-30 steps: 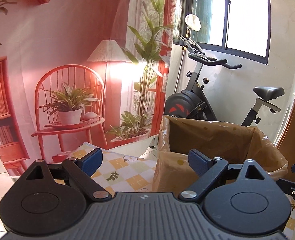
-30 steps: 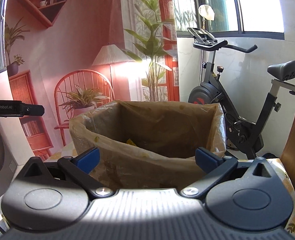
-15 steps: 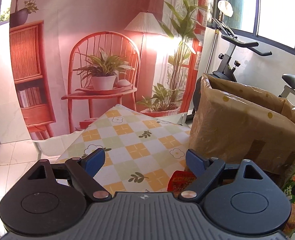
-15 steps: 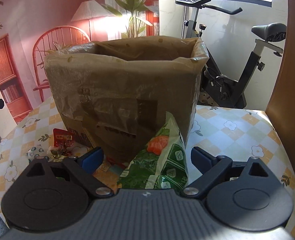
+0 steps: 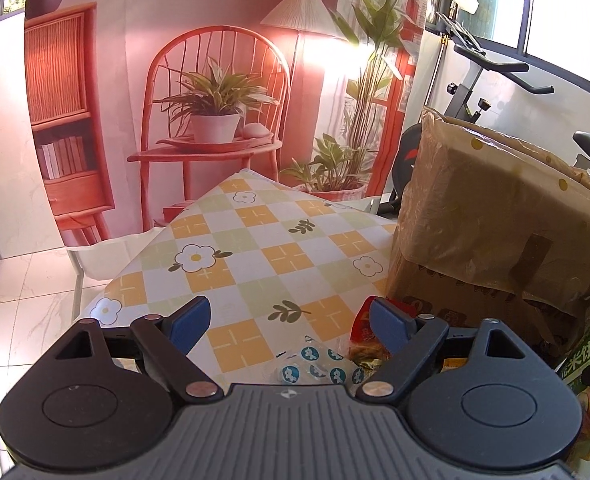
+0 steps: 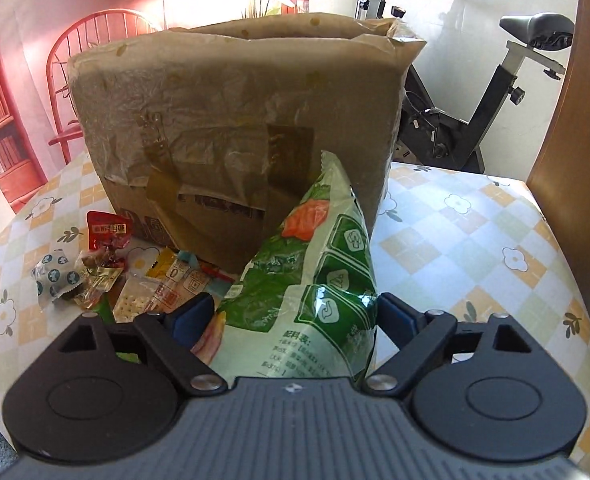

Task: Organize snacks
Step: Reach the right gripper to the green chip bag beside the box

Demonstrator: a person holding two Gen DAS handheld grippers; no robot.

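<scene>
A brown cardboard box [image 6: 239,120] lined with plastic stands on the table; it also shows in the left wrist view [image 5: 495,216]. A big green snack bag [image 6: 315,288] leans against the box and sits between the open fingers of my right gripper [image 6: 295,316]; the pads flank it without a visible squeeze. Small snacks lie left of it: a red packet [image 6: 109,232], a white-and-blue wrapped one [image 6: 51,278] and several flat packets [image 6: 163,280]. My left gripper [image 5: 287,320] is open and empty, low over the white-and-blue wrapper [image 5: 315,364] and the red packet [image 5: 365,332].
The table has a checked flower cloth [image 5: 255,256]; its left edge drops to a tiled floor [image 5: 27,280]. An exercise bike [image 6: 475,112] stands behind the box. A wooden panel [image 6: 575,120] rises at the right.
Both grippers have come down from above the box rim to the table. The right one has closed in around the green bag; the left one has moved toward the small snacks.
</scene>
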